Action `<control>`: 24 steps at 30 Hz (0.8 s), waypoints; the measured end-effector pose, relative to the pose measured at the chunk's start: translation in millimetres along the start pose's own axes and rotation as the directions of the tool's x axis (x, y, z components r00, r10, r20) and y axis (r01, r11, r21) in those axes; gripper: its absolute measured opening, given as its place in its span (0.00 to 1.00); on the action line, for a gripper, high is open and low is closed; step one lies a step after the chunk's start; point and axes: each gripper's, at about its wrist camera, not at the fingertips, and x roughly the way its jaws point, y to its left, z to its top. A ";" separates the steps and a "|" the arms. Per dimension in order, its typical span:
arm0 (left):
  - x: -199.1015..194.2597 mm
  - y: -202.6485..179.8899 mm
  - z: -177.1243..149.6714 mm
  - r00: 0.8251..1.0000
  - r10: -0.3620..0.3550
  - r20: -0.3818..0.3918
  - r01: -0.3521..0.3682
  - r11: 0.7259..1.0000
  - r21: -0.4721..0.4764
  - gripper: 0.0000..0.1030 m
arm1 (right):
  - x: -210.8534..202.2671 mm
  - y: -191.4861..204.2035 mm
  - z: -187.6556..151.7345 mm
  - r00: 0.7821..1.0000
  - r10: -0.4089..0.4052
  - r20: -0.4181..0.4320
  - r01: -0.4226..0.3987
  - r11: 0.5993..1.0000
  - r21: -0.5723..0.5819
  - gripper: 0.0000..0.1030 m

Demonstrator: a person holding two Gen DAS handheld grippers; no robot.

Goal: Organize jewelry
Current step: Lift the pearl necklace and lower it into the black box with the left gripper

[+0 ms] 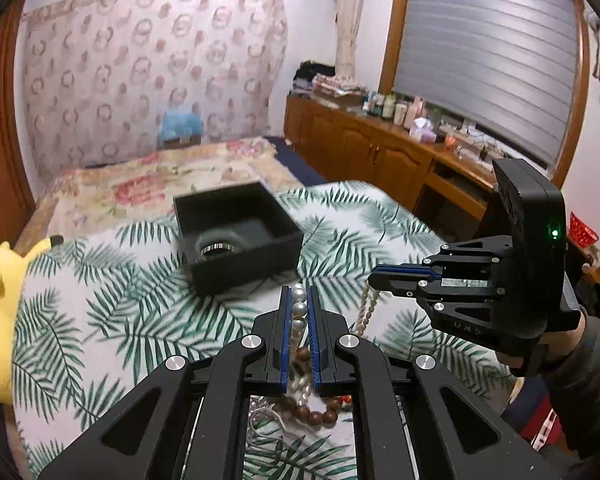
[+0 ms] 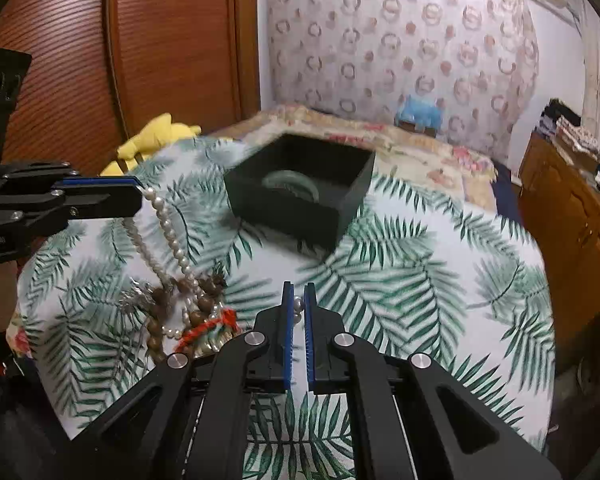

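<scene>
Two tongs, left tongs (image 1: 299, 300) and right tongs (image 2: 299, 300), clamped on pearl necklace (image 2: 168, 228), leaf-print bedspread (image 2: 420, 288), wooden cabinets (image 1: 364, 152)

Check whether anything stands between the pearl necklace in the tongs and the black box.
Nothing visible stands between them. Both the left tongs and the right tongs are shut on the pearl necklace, and only bare leaf-print cloth lies before the open black box. But the necklace trails into the jewelry pile and may drag it.
</scene>
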 end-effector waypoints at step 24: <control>-50.5 -0.7 65.0 0.988 0.013 0.151 -0.019 0.999 0.041 0.06 | -70.4 7.3 81.5 0.981 -0.045 0.186 0.058 0.996 -0.064 0.06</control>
